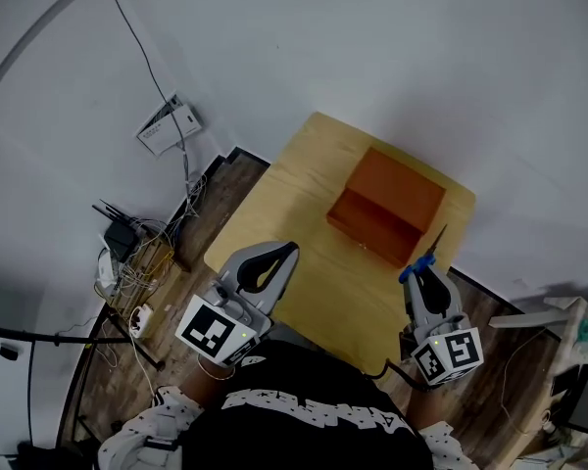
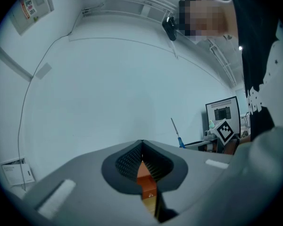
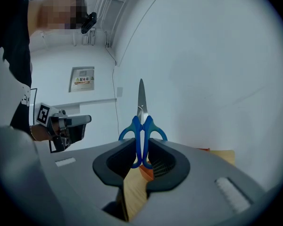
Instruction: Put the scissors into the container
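The scissors are in the right hand-held gripper. Its jaws squeeze the blue handles from both sides, and the thin blade pokes out past the jaws. In the right gripper view the scissors stand straight up between the jaws of the right hand-held gripper, with the two blades closed together.

The container is an orange box. It sits on the far half of the yellow wooden bench. The scissors are not in it. They are over the near right edge of the bench, and the tip points at the near right side of the container.

The left hand-held gripper is at the near left edge of the bench. Its jaw tips are pressed together and it holds nothing. In the left gripper view a bit of the container shows through the gap behind the tips of the left hand-held gripper.

On the brown floor to the left of the bench lies a messy bunch of cables (with a small black box among them).
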`<state>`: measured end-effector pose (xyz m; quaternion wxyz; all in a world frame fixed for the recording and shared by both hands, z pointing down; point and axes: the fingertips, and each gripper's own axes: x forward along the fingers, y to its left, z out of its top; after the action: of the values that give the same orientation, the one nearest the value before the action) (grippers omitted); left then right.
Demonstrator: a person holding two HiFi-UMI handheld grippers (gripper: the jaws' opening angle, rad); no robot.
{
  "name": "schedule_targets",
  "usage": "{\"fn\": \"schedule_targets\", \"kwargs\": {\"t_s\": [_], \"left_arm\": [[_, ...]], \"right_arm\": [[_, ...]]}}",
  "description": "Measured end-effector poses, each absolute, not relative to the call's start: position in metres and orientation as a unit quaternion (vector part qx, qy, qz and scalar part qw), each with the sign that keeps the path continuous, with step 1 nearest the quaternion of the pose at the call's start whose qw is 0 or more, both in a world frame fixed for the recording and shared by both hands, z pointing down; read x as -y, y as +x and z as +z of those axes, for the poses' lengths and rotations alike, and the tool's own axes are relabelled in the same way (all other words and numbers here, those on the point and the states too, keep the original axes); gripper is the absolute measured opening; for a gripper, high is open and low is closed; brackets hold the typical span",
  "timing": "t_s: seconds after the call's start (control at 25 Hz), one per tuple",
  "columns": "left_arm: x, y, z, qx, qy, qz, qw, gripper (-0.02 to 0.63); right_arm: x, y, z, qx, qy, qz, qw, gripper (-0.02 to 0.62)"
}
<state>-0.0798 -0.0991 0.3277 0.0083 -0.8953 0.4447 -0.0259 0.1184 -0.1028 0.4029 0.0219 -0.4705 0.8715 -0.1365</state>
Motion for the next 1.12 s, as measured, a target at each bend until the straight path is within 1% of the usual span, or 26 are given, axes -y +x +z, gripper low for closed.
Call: {"fn": "schedule_targets", "kwargs": {"t_s": [0.52, 0.92, 1.12], "left_arm": [[0.151, -0.076, 0.336, -0.392, -0.920, -0.015, 0.000, 0.000], [0.193, -0.079, 0.347, -0.362, -0.932, -0.023, -0.009, 0.000], [0.212, -0.081, 0.362, -0.362, -0.931, -0.033, -0.027, 0.000]], "right_arm": [[0.139, 0.116, 0.429, -0.843, -0.516, -0.151, -0.013, 0.094], [0.168, 0.105, 0.453, -0.831, -0.527, -0.166, -0.056, 0.094], [0.180, 0.102, 0.465, -0.828, -0.529, -0.164, -0.084, 0.094]]}}
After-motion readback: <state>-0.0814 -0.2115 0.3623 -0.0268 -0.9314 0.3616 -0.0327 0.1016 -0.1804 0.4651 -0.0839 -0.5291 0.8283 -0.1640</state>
